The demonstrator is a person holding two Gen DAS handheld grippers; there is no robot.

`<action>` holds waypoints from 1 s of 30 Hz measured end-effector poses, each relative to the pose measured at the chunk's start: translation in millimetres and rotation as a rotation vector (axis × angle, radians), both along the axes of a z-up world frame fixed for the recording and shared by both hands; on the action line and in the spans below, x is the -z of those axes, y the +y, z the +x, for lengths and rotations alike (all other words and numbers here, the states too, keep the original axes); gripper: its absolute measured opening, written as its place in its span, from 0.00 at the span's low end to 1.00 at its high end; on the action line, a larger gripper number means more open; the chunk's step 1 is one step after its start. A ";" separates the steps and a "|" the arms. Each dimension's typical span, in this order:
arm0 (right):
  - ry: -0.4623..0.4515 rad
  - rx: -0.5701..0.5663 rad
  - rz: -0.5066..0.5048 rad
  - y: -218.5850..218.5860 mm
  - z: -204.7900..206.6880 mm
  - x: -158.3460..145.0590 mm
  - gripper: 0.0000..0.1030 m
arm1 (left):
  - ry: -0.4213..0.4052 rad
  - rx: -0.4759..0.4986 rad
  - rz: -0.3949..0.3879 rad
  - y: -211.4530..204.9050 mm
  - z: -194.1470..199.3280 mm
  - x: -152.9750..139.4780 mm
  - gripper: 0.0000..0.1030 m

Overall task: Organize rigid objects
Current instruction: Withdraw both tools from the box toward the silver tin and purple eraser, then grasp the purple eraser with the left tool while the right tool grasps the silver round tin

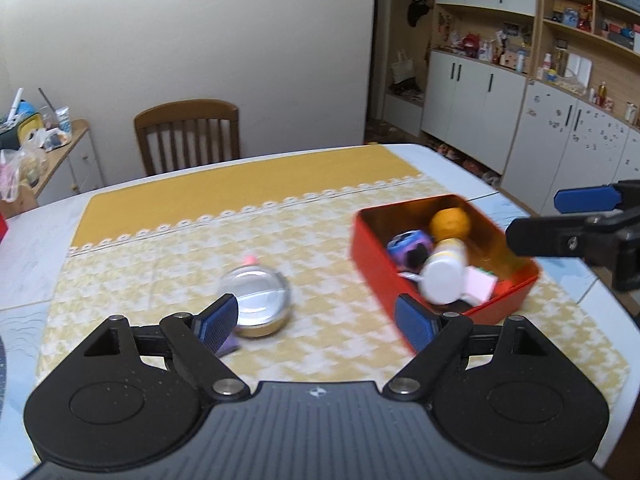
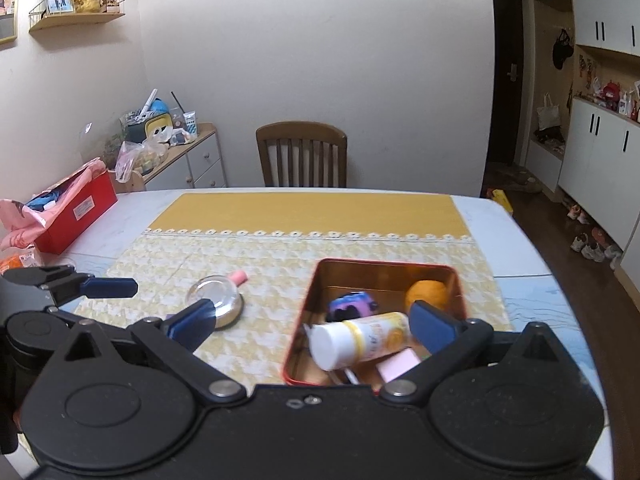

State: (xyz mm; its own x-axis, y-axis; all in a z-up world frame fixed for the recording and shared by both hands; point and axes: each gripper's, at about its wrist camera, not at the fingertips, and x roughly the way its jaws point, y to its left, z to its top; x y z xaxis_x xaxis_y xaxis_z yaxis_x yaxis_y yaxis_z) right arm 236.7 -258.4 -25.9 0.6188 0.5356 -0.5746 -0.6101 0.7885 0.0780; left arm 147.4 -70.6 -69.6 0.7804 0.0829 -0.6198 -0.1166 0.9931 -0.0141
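Note:
A red tin box [image 1: 378, 276] [image 2: 304, 320] stands on the yellow cloth. In it lie a white bottle [image 1: 442, 276] [image 2: 360, 338], an orange ball [image 1: 450, 222] [image 2: 426, 294], a purple-blue toy [image 1: 410, 250] [image 2: 352, 306] and a pink block [image 1: 480, 284] [image 2: 398, 364]. A round clear-topped case [image 1: 258, 300] [image 2: 216, 298] lies left of the box, a small pink piece [image 1: 250, 259] [image 2: 239, 277] just behind it. My left gripper [image 1: 316, 320] is open and empty, above the cloth between case and box. My right gripper [image 2: 312, 326] is open and empty over the box's near end; it also shows in the left wrist view [image 1: 536, 220].
A wooden chair [image 1: 188, 136] [image 2: 302, 154] stands at the table's far side. A red carton [image 2: 76, 212] with pink cloth sits at the table's left edge. A cluttered side cabinet [image 2: 180, 160] is at the left wall, cupboards [image 1: 560, 132] at the right.

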 end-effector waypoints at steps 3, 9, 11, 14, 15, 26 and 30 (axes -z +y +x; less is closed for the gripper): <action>0.019 -0.001 -0.003 23.5 3.2 5.7 1.00 | 0.018 -0.006 0.006 18.6 0.6 12.0 0.83; 0.055 -0.020 -0.019 81.1 11.5 25.4 1.00 | 0.060 0.000 0.030 53.7 7.7 44.9 0.83; 0.066 -0.029 -0.030 101.3 16.3 34.2 1.00 | 0.082 -0.003 0.033 63.3 12.7 57.0 0.83; 0.089 -0.036 -0.052 129.1 23.9 48.3 1.00 | 0.096 -0.007 0.006 77.8 17.8 69.8 0.83; 0.099 -0.039 -0.060 136.8 26.4 52.8 1.00 | 0.098 -0.006 0.006 81.4 18.8 73.5 0.83; 0.199 -0.031 -0.158 200.4 56.8 95.5 1.00 | 0.117 0.039 -0.001 96.6 42.1 102.3 0.82; 0.246 -0.025 -0.191 214.2 67.3 108.4 1.00 | 0.109 0.049 0.002 96.9 46.5 106.0 0.79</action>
State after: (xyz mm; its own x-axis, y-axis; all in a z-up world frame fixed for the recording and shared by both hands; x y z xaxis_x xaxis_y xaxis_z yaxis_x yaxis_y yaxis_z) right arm 303.9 -44.1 -134.3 0.4368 0.4170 -0.7971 -0.6109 0.7879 0.0773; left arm 193.9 26.3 -175.6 0.7118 0.0474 -0.7008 -0.0682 0.9977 -0.0017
